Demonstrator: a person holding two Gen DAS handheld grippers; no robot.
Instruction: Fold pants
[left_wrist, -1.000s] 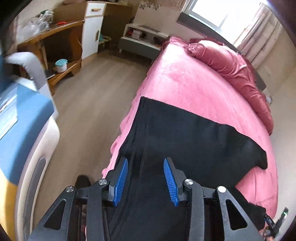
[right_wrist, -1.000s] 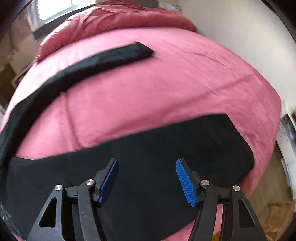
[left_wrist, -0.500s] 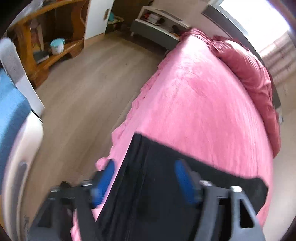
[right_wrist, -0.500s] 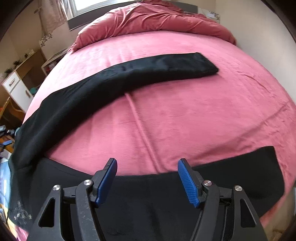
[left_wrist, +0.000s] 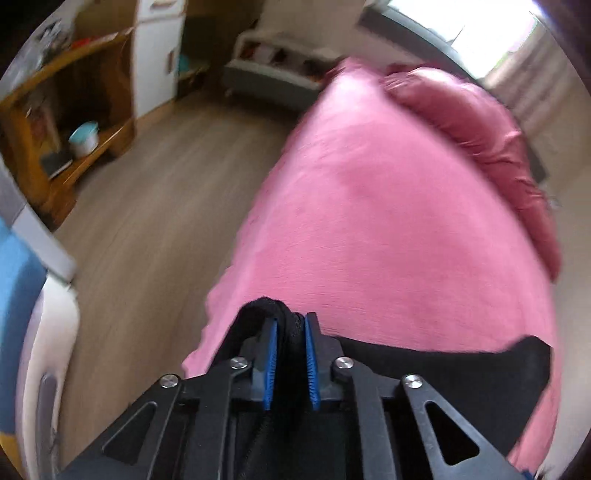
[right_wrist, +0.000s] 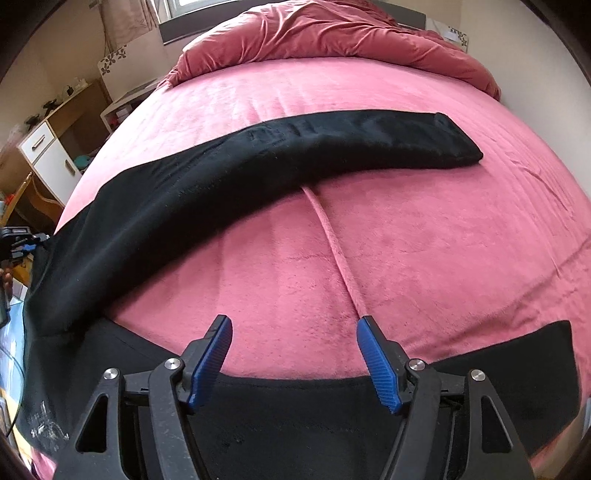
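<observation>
Black pants (right_wrist: 258, 166) lie spread on the pink bed (right_wrist: 406, 240), one leg stretching across the far side to the right, the other (right_wrist: 295, 413) along the near edge. In the left wrist view my left gripper (left_wrist: 290, 325) is closing at the bed's left side, with a bunched edge of the pants (left_wrist: 443, 376) pinched between its blue pads (left_wrist: 271, 354). My right gripper (right_wrist: 293, 325) stands open just above the upper edge of the near leg, with only bed sheet showing between its fingers.
A crumpled dark pink duvet (right_wrist: 332, 33) lies across the head of the bed. Wooden floor (left_wrist: 147, 221) runs along the bed's left side, with a wooden shelf unit (left_wrist: 74, 122), a white cabinet (left_wrist: 155, 55) and a low grey bench (left_wrist: 266, 77) beyond. A blue and white object (left_wrist: 22, 295) stands close at the left.
The left gripper slid to the pants' edge at the bed's side, opened wide, then closed on bunched fabric. The right gripper drew back to the near leg's upper edge and stayed open.
</observation>
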